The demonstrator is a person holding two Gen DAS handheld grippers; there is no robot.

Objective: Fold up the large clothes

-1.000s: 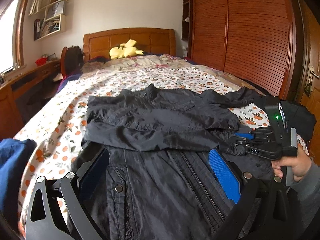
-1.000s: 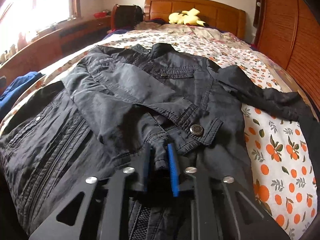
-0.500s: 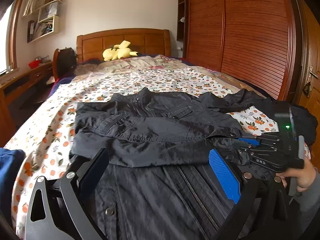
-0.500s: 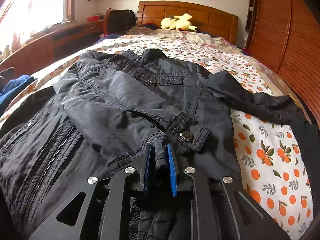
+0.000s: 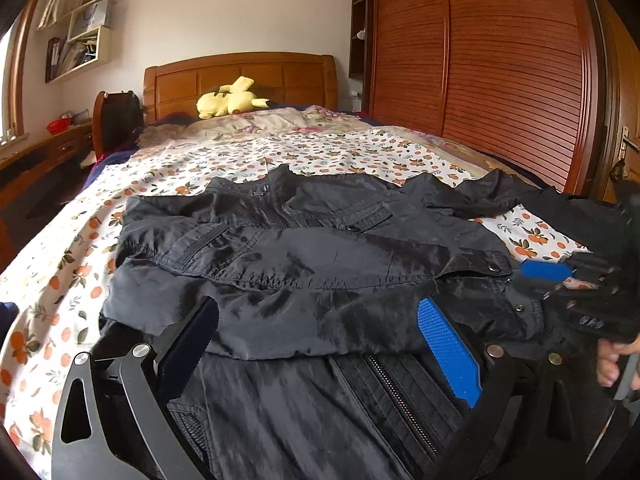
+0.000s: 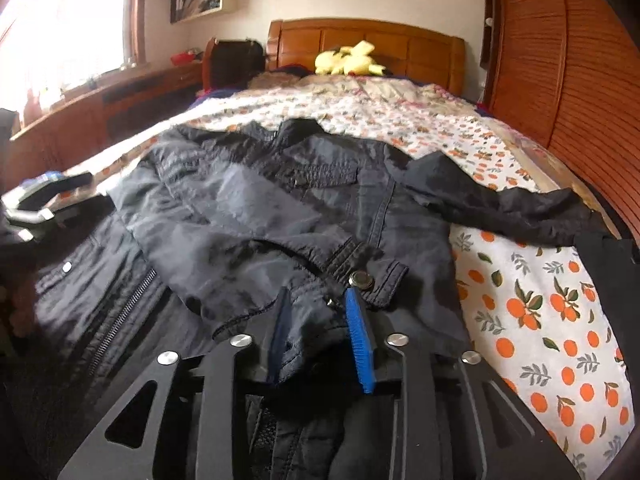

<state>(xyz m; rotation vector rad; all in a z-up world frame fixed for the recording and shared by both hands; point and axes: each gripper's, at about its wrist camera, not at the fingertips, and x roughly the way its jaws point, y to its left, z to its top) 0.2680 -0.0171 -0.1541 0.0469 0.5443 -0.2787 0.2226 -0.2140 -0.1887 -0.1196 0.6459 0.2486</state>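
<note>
A black jacket lies spread on the bed, collar toward the far headboard, one sleeve folded across its front so the buttoned cuff rests on the right side. The other sleeve trails off to the right over the orange-print sheet. The right hand-held gripper has just been opening — its jaws now stand apart around a fold of jacket cloth just below the cuff, pads no longer pinching it. The left hand-held gripper hangs wide open over the jacket's near part, touching nothing visibly. A yellow plush sits by the headboard.
</note>
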